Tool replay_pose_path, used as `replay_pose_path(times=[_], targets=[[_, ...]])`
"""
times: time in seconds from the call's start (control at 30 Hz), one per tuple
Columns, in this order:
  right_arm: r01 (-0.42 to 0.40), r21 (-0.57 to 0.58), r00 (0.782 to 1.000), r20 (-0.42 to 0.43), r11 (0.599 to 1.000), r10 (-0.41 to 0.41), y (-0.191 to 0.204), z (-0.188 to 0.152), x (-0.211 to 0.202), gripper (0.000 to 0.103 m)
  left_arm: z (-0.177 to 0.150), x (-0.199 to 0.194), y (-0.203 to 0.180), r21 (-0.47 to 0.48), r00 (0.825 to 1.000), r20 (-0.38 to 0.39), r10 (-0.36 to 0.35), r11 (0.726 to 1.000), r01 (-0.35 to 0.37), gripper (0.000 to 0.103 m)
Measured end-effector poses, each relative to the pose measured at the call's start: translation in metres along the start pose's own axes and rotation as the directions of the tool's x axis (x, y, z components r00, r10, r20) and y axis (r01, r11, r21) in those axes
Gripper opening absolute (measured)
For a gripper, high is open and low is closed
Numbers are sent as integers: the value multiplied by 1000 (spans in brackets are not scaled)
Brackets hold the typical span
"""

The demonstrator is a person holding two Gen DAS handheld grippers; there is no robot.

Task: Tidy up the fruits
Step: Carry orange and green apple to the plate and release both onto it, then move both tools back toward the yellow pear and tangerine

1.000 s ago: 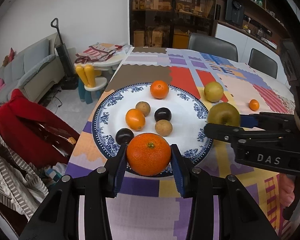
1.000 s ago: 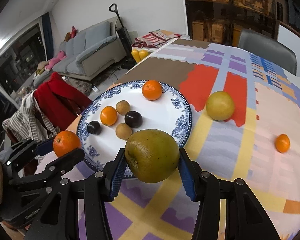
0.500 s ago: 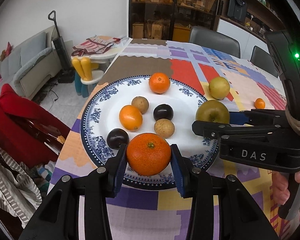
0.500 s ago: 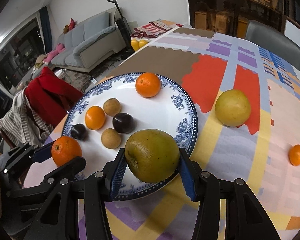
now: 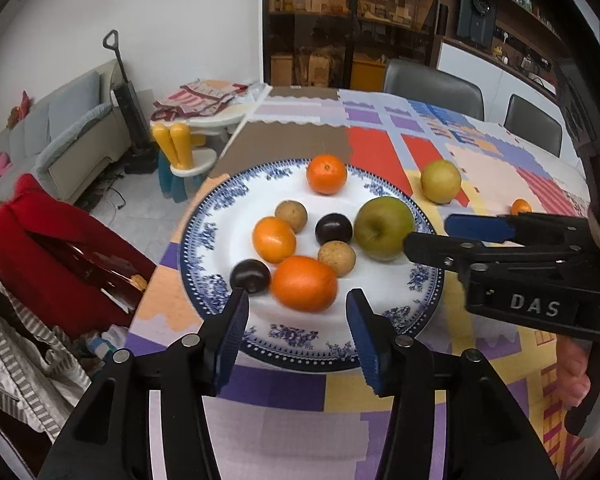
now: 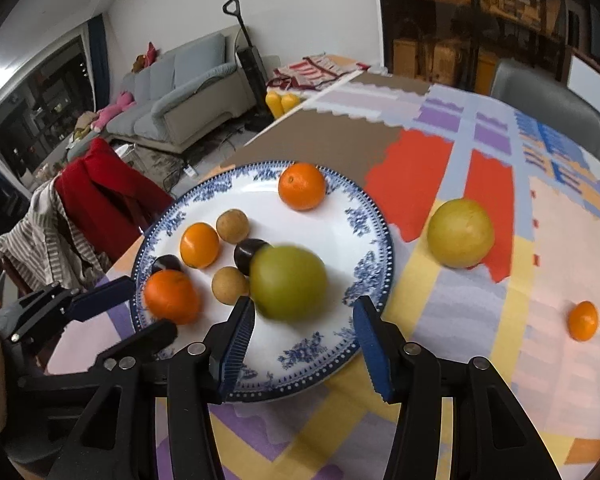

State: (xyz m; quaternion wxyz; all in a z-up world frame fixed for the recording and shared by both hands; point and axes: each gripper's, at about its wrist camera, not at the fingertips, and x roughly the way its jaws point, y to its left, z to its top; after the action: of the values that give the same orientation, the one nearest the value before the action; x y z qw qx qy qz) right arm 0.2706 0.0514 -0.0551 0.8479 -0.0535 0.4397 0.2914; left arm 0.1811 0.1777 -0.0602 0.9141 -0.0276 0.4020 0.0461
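Your blue-and-white plate [image 5: 396,316] now carries eight fruits: a large orange [image 5: 304,289] at the near edge, blurred, a green apple [image 5: 384,227] on the right side, two more oranges [image 5: 326,174], two dark plums [image 5: 334,229] and two small brown fruits [image 5: 336,258]. Your left gripper [image 5: 296,336] stands wide apart just in front of the large orange, holding nothing. Your right gripper [image 6: 304,344] is likewise spread wide, with the apple blurred just beyond its pads. A yellow-green fruit [image 6: 460,233] and a small tangerine [image 6: 583,320] lie off the plate on the patchwork tablecloth [image 6: 480,320].
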Motion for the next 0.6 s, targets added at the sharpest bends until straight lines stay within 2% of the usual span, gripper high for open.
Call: replay_pose_path(times=[0.33, 0.6], targets=[[24, 30, 996, 83, 999, -27, -1, -22, -55, 53, -2, -44, -19, 21, 997, 68, -31, 999, 30, 54], [45, 98, 988, 145, 994, -59, -16, -41, -104, 57, 5, -72, -52, 77, 990, 122, -69, 995, 60, 63]])
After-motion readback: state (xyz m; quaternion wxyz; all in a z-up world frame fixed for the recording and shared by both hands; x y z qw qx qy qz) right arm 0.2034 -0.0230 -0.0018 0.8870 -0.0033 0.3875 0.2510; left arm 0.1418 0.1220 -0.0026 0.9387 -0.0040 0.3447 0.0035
